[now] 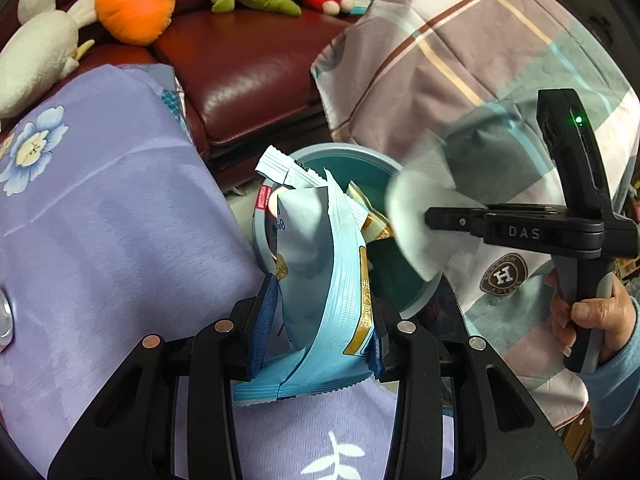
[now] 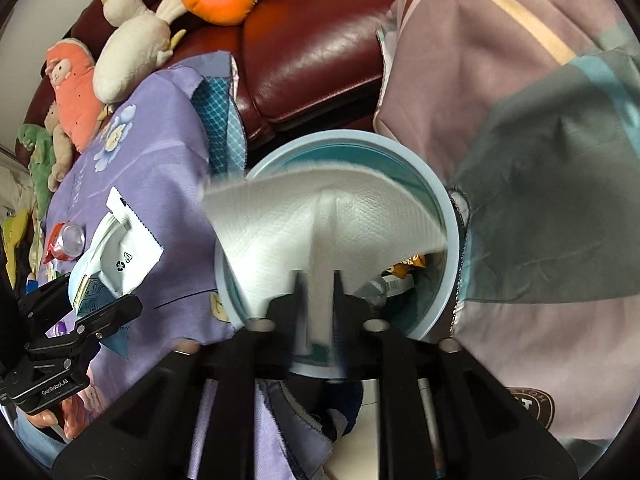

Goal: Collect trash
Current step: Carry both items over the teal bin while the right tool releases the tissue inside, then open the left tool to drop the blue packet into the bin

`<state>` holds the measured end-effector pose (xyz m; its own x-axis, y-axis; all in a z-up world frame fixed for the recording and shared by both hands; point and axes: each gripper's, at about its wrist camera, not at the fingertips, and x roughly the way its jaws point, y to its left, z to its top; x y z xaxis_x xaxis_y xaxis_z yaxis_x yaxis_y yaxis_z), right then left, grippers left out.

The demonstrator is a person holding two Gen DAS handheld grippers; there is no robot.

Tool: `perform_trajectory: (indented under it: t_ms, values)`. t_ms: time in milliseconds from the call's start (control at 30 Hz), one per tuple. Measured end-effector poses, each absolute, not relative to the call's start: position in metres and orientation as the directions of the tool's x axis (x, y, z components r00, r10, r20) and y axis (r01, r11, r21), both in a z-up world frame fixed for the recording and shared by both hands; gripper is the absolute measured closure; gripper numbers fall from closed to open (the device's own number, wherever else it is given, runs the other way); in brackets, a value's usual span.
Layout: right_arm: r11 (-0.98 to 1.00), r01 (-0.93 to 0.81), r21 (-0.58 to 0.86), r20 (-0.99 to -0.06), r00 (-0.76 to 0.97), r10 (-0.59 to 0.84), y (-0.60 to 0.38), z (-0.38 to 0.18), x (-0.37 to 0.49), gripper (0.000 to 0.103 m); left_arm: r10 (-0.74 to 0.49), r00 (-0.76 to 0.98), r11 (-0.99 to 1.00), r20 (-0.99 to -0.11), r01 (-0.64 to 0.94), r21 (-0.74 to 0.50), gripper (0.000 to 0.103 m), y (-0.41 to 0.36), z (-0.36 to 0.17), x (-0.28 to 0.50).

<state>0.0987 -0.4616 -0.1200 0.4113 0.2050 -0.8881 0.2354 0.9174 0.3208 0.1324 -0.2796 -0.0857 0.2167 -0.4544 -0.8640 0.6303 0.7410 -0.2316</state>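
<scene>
Left hand-held gripper (image 1: pixel 320 320) clutching pale blue foil packet (image 1: pixel 320 264); right hand-held gripper (image 2: pixel 316 280) pinching white paper napkin (image 2: pixel 320 216) over round teal bin (image 2: pixel 450 216), frame centre.

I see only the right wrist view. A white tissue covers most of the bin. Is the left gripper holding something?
Observer: Yes. The left gripper is shut on a light blue packet, upright between its fingers.
Operator: Is that packet already over the bin?
Observer: Not quite. In the left wrist view it is in front of the bin, near its rim.
Operator: And my tissue, where does it sit from that side?
Observer: The right gripper pinches the tissue over the bin's opening; the tissue is blurred.
</scene>
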Motion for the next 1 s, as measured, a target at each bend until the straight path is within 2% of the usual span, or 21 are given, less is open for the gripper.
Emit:
perform_trajectory:
  t_ms: [33, 233, 367, 633, 1000]
  values:
    - [0.917, 0.235, 0.321, -0.887, 0.414, 0.205, -0.462, -0.120, 0.099, 0.053, -0.454, 0.214, 0.739, -0.865, 0.633, -0.231, 0.063, -0.281, -0.087, 0.133]
    - [0.915, 0.248, 0.318, -0.887, 0.420, 0.194, -0.468, -0.120, 0.096, 0.050, -0.462, 0.200, 0.727, -0.864, 0.644, -0.240, 0.063, -0.288, -0.092, 0.137]
    - [0.915, 0.263, 0.306, -0.885, 0.432, 0.172, -0.473, -0.112, 0.091, 0.032, -0.470, 0.190, 0.716, -0.862, 0.653, -0.246, 0.063, -0.293, -0.093, 0.136]
    - [0.921, 0.284, 0.268, -0.887, 0.446, 0.120, -0.482, -0.091, 0.078, 0.024, -0.482, 0.174, 0.695, -0.859, 0.673, -0.253, 0.063, -0.312, -0.097, 0.134]
    - [0.923, 0.304, 0.236, -0.895, 0.437, 0.085, -0.493, -0.082, 0.073, 0.023, -0.498, 0.134, 0.669, -0.857, 0.688, -0.281, 0.063, -0.338, -0.109, 0.136]
